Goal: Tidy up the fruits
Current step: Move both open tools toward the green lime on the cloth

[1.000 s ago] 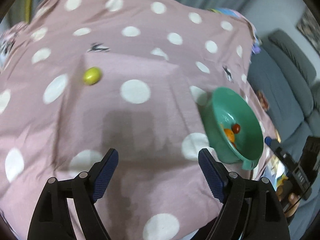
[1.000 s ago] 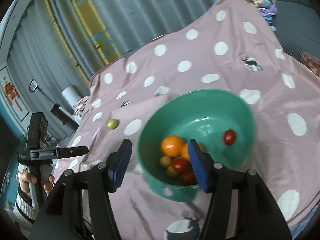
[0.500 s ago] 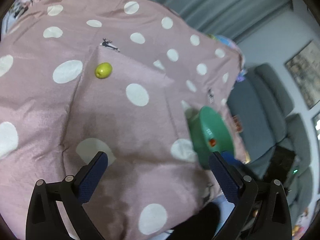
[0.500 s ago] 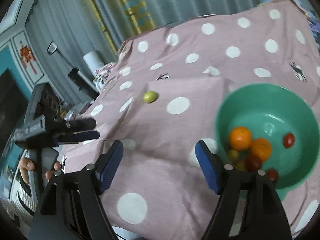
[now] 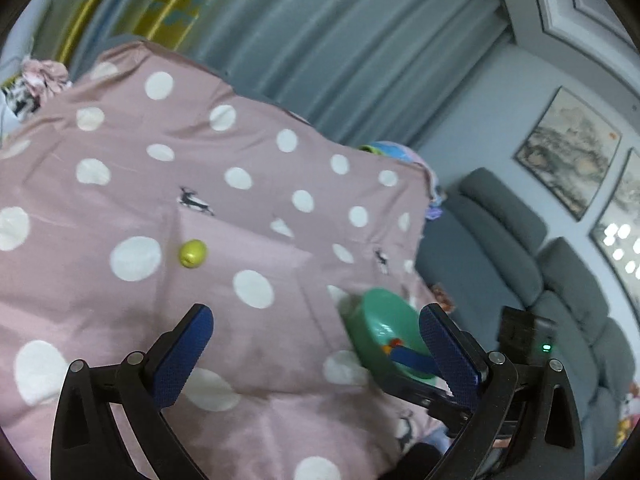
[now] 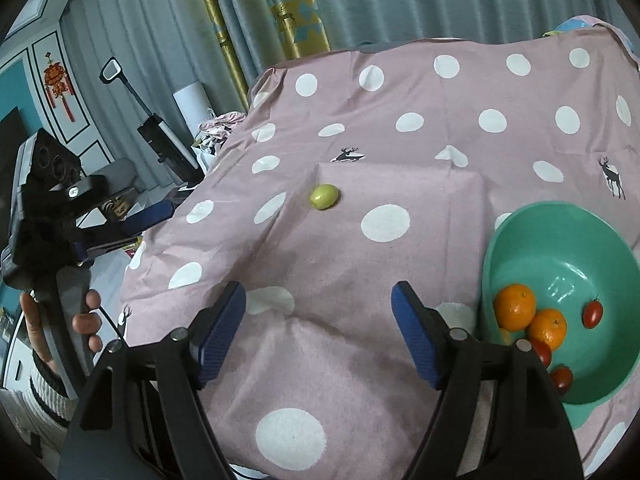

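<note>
We saw one green bowl [image 6: 560, 304] sitting on the pink cloth with white dots [image 6: 400, 152]. We used the bowl as our marker for where things were.

Inside the bowl we counted two oranges [image 6: 515, 306] touching each other, close to the bowl's left wall. We counted three small red tomatoes [image 6: 592, 312] too: one was alone, to the right of the oranges, and two lay below the oranges. A bit of something yellow peeked out by the oranges, but we could not tell what it was.

Outside the bowl there was one small yellow-green fruit [image 6: 323, 196]. It lay on the cloth, well apart from the bowl, up and to the left of it. It looked a little egg-shaped, and its long way ran left to right.

Our left gripper [image 5: 316, 354] had just been opening, and its blue pads stood very wide with nothing between them. It hung over the cloth, left of the bowl.

Our right gripper [image 6: 318, 332] had just been opening too. Its pads stood apart and held nothing. It was just left of the bowl.
</note>
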A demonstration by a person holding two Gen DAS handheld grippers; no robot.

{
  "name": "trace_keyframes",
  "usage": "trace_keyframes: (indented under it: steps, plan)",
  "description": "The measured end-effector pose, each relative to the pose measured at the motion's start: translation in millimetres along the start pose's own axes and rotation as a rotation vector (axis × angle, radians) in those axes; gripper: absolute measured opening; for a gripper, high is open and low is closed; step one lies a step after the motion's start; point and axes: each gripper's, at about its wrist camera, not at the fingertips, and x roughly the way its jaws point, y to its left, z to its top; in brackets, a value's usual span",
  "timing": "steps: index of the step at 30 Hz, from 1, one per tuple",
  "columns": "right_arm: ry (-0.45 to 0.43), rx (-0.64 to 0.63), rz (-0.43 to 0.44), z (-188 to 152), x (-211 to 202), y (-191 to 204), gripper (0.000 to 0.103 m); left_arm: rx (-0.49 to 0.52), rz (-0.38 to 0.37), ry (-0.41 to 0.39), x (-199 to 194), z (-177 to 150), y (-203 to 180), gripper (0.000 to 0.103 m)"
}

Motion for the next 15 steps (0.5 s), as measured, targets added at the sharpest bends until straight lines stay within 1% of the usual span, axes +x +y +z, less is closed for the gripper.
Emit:
trace_keyframes:
  steps: [1,2,4,5,7,9,10,11,15]
  plan:
    - [0.003,-0.002,-0.004,0.8,1.4,0.5,0.076,-0.003,-0.025,-0.001,-1.1,0.7,1.5,0.102]
    - [0.007,-0.004,-0.009,0.9,2.3,0.7,0.076,-0.008,-0.079,0.004,-1.1,2.2,4.0,0.102]
    - [0.010,-0.005,-0.013,1.7,3.9,2.0,0.076,-0.011,-0.127,0.017,-0.7,2.3,4.1,0.102]
    - [0.013,-0.006,-0.017,2.3,5.1,2.4,0.076,-0.011,-0.128,0.023,-1.3,3.1,5.0,0.102]
    - [0.016,-0.011,-0.022,4.0,7.3,4.4,0.076,0.004,-0.089,0.053,0.3,1.6,4.6,0.102]
    - [0.016,-0.017,-0.019,4.5,9.4,5.7,0.076,0.003,-0.066,0.119,11.1,-1.2,11.3,0.102]
    - [0.019,-0.021,-0.020,4.6,11.7,6.3,0.076,-0.013,-0.069,0.148,17.1,-3.4,15.0,0.102]
    - [0.023,-0.024,-0.022,4.8,15.3,6.8,0.076,-0.052,-0.074,0.189,25.6,-6.0,23.9,0.102]
    - [0.044,-0.032,-0.007,7.5,31.8,8.4,0.076,-0.112,-0.065,0.228,43.1,-9.3,43.0,0.102]
